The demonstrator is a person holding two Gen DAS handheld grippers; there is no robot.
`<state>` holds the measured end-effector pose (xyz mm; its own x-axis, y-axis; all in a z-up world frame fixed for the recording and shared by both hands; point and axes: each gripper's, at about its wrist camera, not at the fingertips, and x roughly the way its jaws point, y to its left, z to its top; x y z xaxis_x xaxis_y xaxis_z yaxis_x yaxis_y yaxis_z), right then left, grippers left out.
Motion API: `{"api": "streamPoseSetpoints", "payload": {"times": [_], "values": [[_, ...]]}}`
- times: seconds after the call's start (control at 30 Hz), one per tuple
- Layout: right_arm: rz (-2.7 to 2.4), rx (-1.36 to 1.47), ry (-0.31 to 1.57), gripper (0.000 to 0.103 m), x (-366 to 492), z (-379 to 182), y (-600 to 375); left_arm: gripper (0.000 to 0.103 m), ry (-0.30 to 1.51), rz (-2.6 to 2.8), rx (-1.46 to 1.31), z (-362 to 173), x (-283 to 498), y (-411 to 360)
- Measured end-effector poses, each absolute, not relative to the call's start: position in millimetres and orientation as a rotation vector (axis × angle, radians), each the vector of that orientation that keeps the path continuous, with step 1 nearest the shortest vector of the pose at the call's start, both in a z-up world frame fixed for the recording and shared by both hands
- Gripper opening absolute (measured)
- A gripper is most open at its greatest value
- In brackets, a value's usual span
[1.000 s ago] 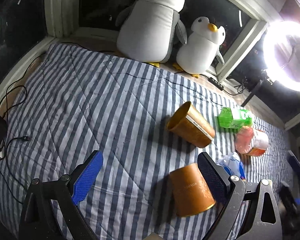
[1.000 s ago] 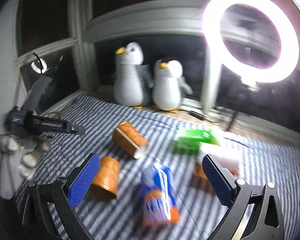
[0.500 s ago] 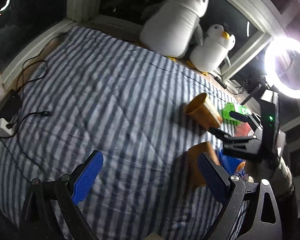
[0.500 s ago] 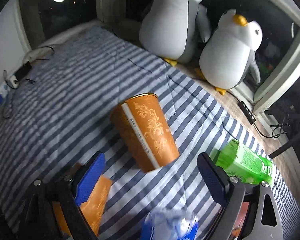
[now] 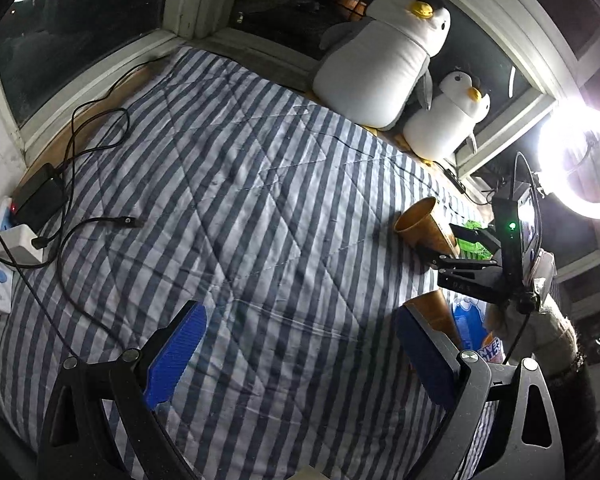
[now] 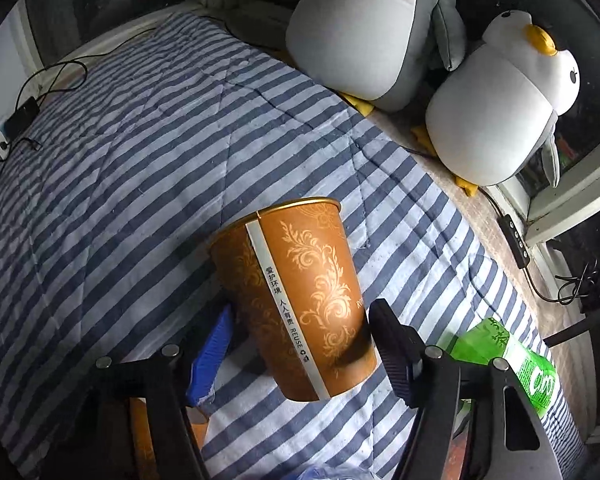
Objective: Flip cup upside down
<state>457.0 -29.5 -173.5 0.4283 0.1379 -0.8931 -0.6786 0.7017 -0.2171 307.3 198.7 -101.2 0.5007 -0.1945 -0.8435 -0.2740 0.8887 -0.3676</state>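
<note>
orange paper cup (image 6: 296,304) lying on its side on the striped quilt (image 6: 140,152), mouth toward the penguin plushes (image 6: 500,100); white seam strip reads "reuse" after chinese characters. right gripper (image 6: 296,356) straddles the cup's base end, blue pad left, dark pad right; whether the pads press the wall is unclear. left gripper (image 5: 296,344) spread wide over bare quilt, holding nothing. second orange cup (image 5: 432,312) stands beside its right finger. green bottle (image 6: 512,364) at right, label only partly legible.
</note>
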Motion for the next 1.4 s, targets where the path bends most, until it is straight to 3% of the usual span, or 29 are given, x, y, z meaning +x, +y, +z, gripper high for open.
{"api": "streamPoseSetpoints", "payload": {"times": [0.43,0.73,1.1,1.4], "values": [[0.551,-0.508,0.881,0.059,424,-119,-43,0.097,0.999,0.04,-0.465,-90,284,190],[0.571,-0.402,0.8,0.059,318,-66,-85,0.097,0.936,-0.046,-0.377,-79,247,151],[0.458,-0.179,0.993,0.059,216,-145,-134,0.097,0.934,-0.151,-0.236,-108,179,84],[0.334,-0.016,1.073,0.061,190,-187,-142,0.097,0.955,-0.188,-0.211,-135,151,54]]}}
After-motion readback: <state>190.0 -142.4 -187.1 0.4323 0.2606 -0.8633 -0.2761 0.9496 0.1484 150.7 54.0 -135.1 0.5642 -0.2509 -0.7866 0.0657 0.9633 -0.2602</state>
